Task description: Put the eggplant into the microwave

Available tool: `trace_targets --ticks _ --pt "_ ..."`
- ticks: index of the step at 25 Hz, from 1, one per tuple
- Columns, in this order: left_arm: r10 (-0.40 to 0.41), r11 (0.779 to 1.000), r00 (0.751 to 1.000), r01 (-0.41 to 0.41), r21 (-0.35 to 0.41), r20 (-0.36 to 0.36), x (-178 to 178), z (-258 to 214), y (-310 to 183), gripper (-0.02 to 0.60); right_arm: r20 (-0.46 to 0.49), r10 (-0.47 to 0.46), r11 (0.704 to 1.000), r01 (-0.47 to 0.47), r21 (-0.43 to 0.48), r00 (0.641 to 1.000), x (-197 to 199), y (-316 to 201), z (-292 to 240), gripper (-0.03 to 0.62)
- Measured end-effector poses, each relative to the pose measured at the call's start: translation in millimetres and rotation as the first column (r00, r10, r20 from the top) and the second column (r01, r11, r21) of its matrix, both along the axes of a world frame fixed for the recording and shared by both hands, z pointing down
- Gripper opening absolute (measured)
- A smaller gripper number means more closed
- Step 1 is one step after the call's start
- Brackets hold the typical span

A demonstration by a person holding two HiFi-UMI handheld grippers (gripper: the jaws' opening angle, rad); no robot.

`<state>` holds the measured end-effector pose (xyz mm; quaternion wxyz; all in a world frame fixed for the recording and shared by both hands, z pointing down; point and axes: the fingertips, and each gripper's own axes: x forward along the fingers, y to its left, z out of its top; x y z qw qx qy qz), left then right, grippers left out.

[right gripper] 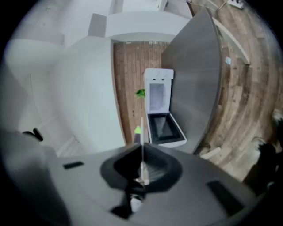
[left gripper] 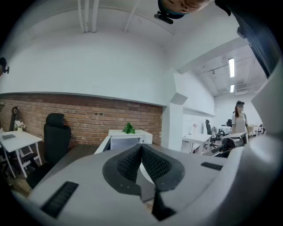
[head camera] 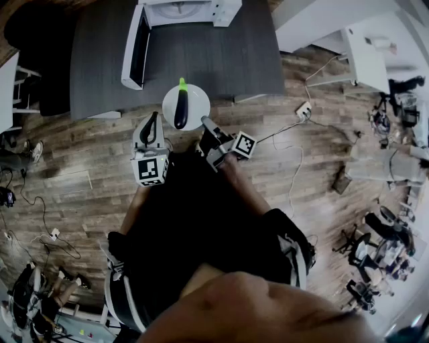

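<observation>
1. Down at the near edge of the dark grey table (head camera: 201, 60) sits the action: the eggplant (head camera: 181, 107), dark purple with a bright green stem, lies on a white plate (head camera: 196, 100).
2. The stem end points away from the person, toward the microwave (head camera: 184, 10).
3. The right gripper (head camera: 206, 127) comes in from the plate's near right side. Its own view shows the jaws closed down on the plate's rim, which appears there as a thin white line seen edge-on. The green stem pokes up just beside that line.
4. The left gripper (head camera: 153, 120) sits just left of the plate. Its jaws are pressed together at the tips with nothing between them.
5. The microwave stands at the far side of the table, white, with its door (head camera: 134, 47) swung wide open to the left and the cavity exposed.
6. The left gripper view picks up a small green plant (left gripper: 128, 128) on top of the microwave, with a brick wall behind it.
7. Below the plate and both grippers there is wooden floor (head camera: 80, 154), with cables trailing across it.
</observation>
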<state>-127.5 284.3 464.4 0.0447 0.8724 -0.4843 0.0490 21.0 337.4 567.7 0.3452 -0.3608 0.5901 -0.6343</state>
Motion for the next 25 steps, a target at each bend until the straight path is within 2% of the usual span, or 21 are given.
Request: trace_targets --ticks 14,25 --pt "0.001 1.000 1.000 -0.001 0.003 -0.003 -4 -1 -1 0.037 0.007 0.009 1.000 -0.009 -0.007 1.000 -2 -2 1 0.038" --pt "0.042 0.999 0.999 -0.042 0.012 0.000 -28 -5 -16 0.037 0.015 0.055 0.998 -0.055 -0.004 0.998 -18 -13 0 0.038"
